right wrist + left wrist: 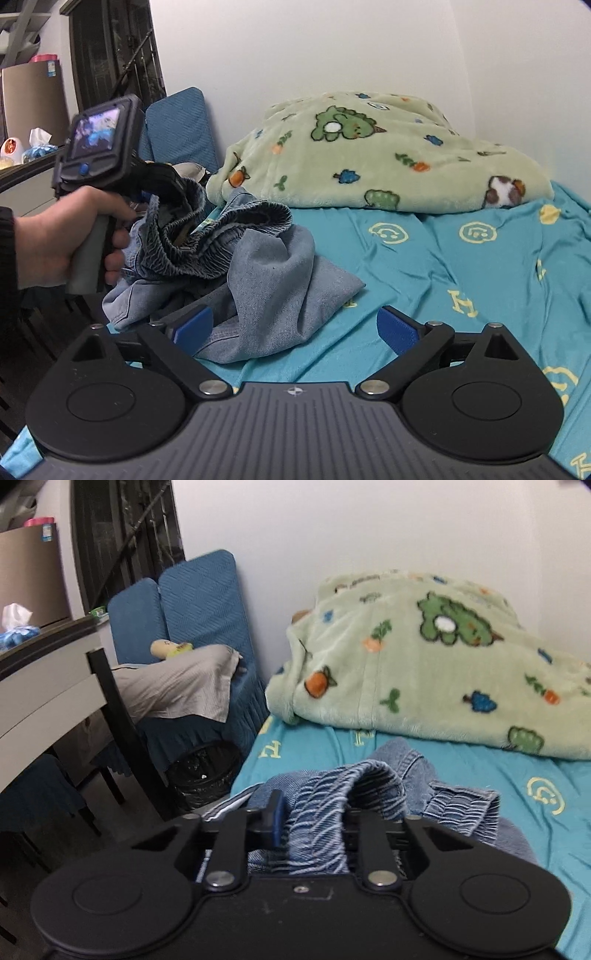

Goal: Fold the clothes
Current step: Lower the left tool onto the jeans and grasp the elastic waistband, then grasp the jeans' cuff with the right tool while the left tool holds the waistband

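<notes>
My left gripper (314, 827) clamps the elastic waistband of the jeans (258, 273), which lie crumpled at the near left of the bed (443, 266). My right gripper (295, 328) is spread apart, holding nothing. I judge no fold is made yet.

The left claw (312, 821) is closed on a bunched fold of cloth, which fills the narrow gap between its blue-padded fingers (277, 818). From the right wrist view, the person's left hand (70, 236) wraps the grip of that tool, fingers curled around the handle, dark sleeve at the wrist. The right claw (295, 328) hangs low with its blue fingers (194, 326) spread wide, holding nothing.
</notes>
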